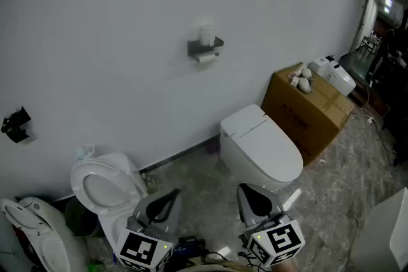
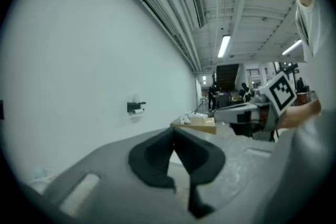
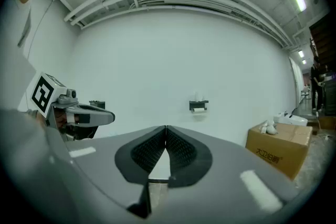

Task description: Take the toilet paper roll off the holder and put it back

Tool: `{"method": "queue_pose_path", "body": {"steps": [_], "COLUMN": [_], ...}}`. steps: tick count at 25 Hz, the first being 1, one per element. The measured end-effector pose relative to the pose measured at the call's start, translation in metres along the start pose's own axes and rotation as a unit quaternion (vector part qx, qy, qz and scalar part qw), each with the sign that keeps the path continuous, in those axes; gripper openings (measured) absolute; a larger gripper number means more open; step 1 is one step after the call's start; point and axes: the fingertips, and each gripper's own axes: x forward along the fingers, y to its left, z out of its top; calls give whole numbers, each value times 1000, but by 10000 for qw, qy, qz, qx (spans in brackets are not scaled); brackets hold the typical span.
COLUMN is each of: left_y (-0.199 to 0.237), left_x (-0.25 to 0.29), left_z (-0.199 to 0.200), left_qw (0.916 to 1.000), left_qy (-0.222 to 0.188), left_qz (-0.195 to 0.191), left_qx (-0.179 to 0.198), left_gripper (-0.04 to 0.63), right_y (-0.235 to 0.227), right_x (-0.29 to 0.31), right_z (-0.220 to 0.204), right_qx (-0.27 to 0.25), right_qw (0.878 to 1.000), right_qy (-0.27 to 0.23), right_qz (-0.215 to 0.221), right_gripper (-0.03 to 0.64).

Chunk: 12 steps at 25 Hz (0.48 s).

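A dark holder (image 1: 205, 46) is fixed to the white wall, with a toilet paper roll (image 1: 205, 57) hanging under its shelf and a white item standing on top. The same holder (image 2: 136, 107) shows small in the left gripper view, and the holder (image 3: 198, 105) also appears in the right gripper view. My left gripper (image 1: 167, 195) is low at the bottom of the head view, shut and empty. My right gripper (image 1: 254, 197) sits beside it, also shut with nothing between its jaws. Both are far from the wall, pointing roughly level towards it.
A white toilet (image 1: 260, 146) stands below the holder, with a cardboard box (image 1: 308, 111) to its right. Another toilet with its seat open (image 1: 102, 191) is at the lower left. A small dark fitting (image 1: 15, 124) sits on the wall at left. The floor is marbled tile.
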Motion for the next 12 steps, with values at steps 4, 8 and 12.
{"method": "queue_pose_path", "body": {"steps": [4, 8, 12], "left_y": [-1, 1, 0], "left_x": [4, 4, 5], "left_z": [0, 0, 1], "left_qw": [10000, 10000, 10000], "left_qy": [-28, -31, -26], "left_qz": [-4, -26, -33], "left_qx": [-31, -48, -56], "left_gripper": [-7, -8, -6], "right_y": [-1, -1, -2], "right_x": [3, 5, 5], "right_z": [1, 2, 2], "right_qx": [-33, -42, -17], "right_qw": [10000, 10000, 10000], "right_qy": [-1, -1, 6], "right_qz": [42, 44, 42], "right_gripper": [5, 5, 5]}}
